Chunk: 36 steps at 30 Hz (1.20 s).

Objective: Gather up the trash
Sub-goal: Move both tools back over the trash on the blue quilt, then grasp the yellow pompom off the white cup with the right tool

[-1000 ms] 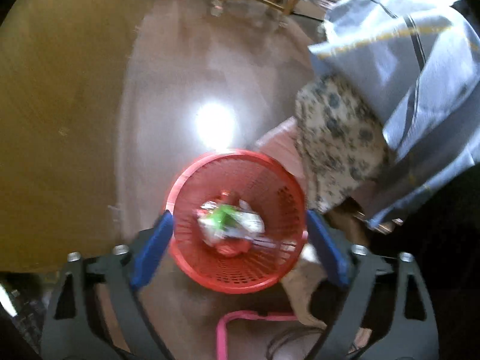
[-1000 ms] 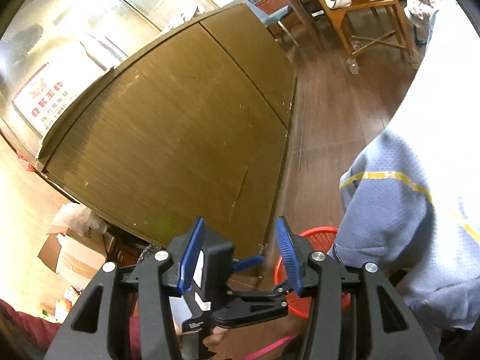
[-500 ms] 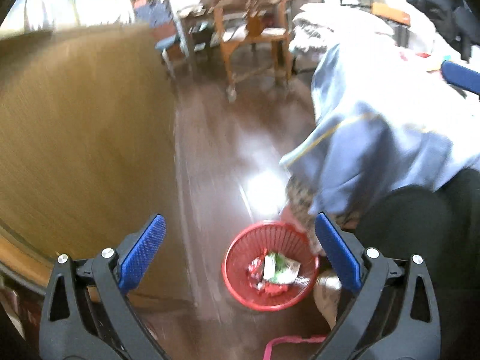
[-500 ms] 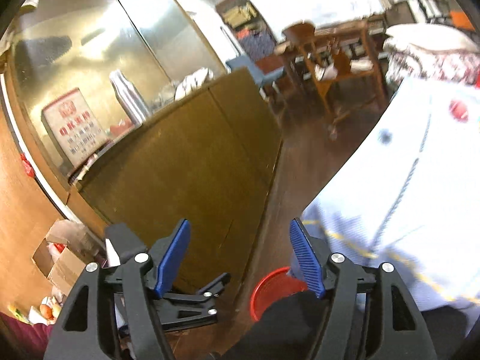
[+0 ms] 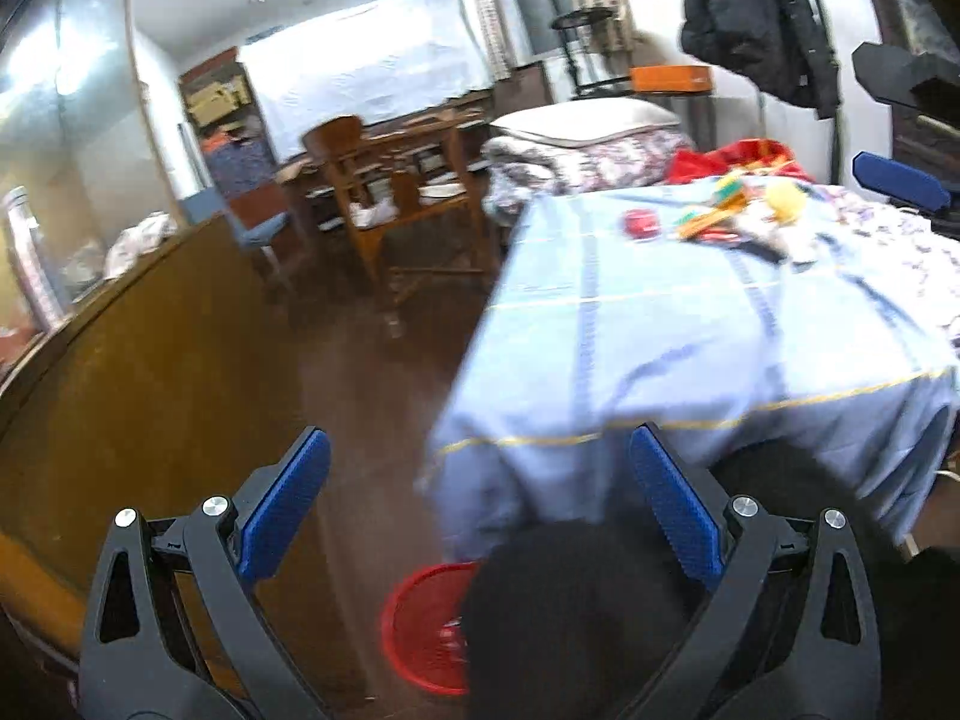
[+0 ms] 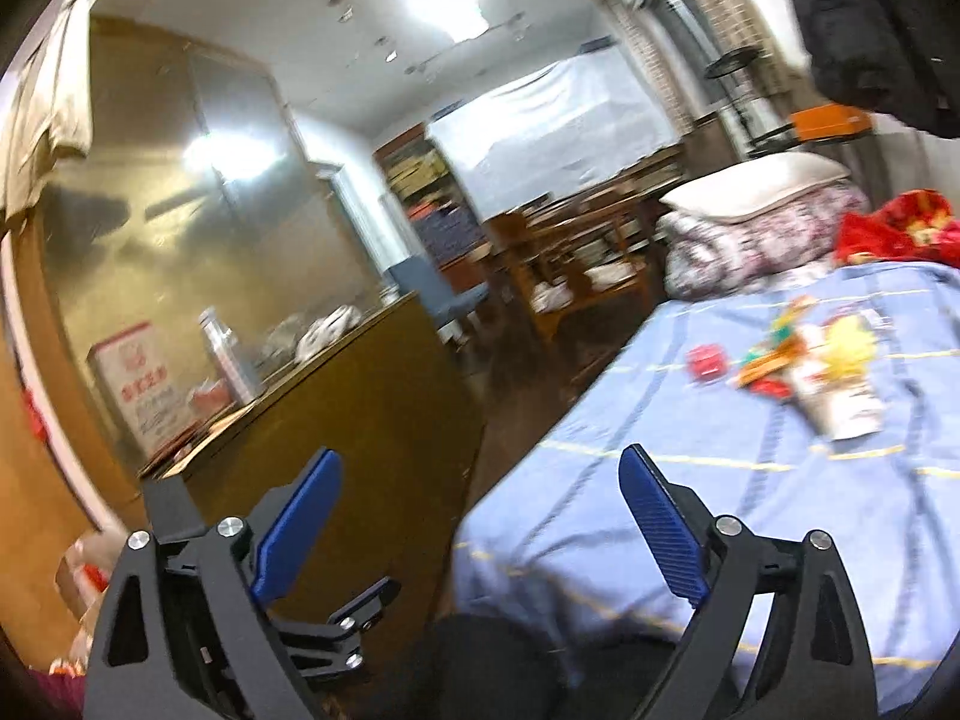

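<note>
A red mesh basket (image 5: 423, 630) stands on the floor below the table edge, partly hidden by a dark shape. Several pieces of trash lie on the blue tablecloth (image 5: 660, 324): a red lump (image 5: 641, 222), colourful wrappers (image 5: 714, 222) and a yellow wad (image 5: 786, 198). The right wrist view shows the same red lump (image 6: 708, 360), wrappers (image 6: 774, 360) and a white packet (image 6: 840, 408). My left gripper (image 5: 474, 516) is open and empty, raised above the basket. My right gripper (image 6: 480, 528) is open and empty, short of the table.
A brown cabinet (image 5: 138, 372) runs along the left, with a narrow strip of dark floor (image 5: 372, 396) between it and the table. Wooden chairs (image 5: 390, 204) and folded bedding (image 5: 588, 144) stand behind. A dark coat (image 5: 756, 18) hangs at the back right.
Both grippers have lifted from over the basket and tilted up; the tabletop with its trash has come into view. The right gripper's jaws have opened wider.
</note>
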Tool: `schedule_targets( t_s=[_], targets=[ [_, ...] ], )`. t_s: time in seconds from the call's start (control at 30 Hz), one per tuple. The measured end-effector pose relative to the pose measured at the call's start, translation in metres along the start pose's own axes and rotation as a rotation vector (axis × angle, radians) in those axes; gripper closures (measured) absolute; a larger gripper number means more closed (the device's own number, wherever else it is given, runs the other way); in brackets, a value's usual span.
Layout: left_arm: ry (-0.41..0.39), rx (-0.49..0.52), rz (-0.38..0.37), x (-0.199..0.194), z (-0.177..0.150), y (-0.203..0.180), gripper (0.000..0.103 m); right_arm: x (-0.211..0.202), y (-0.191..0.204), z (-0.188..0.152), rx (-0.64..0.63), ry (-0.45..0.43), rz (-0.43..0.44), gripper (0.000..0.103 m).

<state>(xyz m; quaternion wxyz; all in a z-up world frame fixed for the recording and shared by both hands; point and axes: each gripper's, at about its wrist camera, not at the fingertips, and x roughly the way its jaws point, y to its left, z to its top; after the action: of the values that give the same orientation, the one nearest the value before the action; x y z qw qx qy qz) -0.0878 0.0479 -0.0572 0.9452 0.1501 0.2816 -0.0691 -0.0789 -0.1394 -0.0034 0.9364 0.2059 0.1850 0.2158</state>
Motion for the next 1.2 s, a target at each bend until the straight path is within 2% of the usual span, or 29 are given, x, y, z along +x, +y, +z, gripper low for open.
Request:
schedule_targets(
  t_s=[0.13, 0.27, 0.37, 0.47, 0.6, 0.83, 0.97, 1.03, 1.1, 1.2],
  targets=[
    [0.025, 0.014, -0.074, 0.015, 0.013, -0.034, 0.007, -0.028, -0.055, 0.01, 0.039, -0.057, -0.145, 0.009],
    [0.065, 0.019, -0.134, 0.044, 0.026, -0.066, 0.007, -0.044, -0.112, 0.007, 0.129, -0.068, -0.263, 0.009],
    [0.096, 0.01, -0.185, 0.066, 0.029, -0.083, 0.007, -0.051, -0.155, -0.003, 0.2, -0.056, -0.352, 0.009],
    [0.13, 0.013, -0.211, 0.085, 0.031, -0.098, 0.007, -0.047, -0.182, -0.013, 0.235, -0.018, -0.396, 0.01],
    [0.155, 0.025, -0.222, 0.103, 0.033, -0.108, 0.007, -0.025, -0.19, -0.014, 0.198, 0.016, -0.422, 0.011],
    [0.185, 0.008, -0.202, 0.124, 0.041, -0.1, 0.007, 0.036, -0.198, 0.023, 0.112, 0.033, -0.425, 0.022],
    [0.19, -0.017, -0.186, 0.135, 0.052, -0.09, 0.007, 0.066, -0.215, 0.038, 0.157, 0.05, -0.405, 0.025],
    [0.187, -0.022, -0.181, 0.141, 0.062, -0.087, 0.007, 0.08, -0.228, 0.042, 0.193, 0.063, -0.4, 0.032],
    [0.178, -0.026, -0.181, 0.145, 0.072, -0.087, 0.007, 0.091, -0.24, 0.041, 0.228, 0.084, -0.355, 0.068],
    [0.151, -0.029, -0.201, 0.152, 0.098, -0.092, 0.007, 0.075, -0.238, 0.036, 0.229, 0.009, -0.296, 0.07]
  ],
)
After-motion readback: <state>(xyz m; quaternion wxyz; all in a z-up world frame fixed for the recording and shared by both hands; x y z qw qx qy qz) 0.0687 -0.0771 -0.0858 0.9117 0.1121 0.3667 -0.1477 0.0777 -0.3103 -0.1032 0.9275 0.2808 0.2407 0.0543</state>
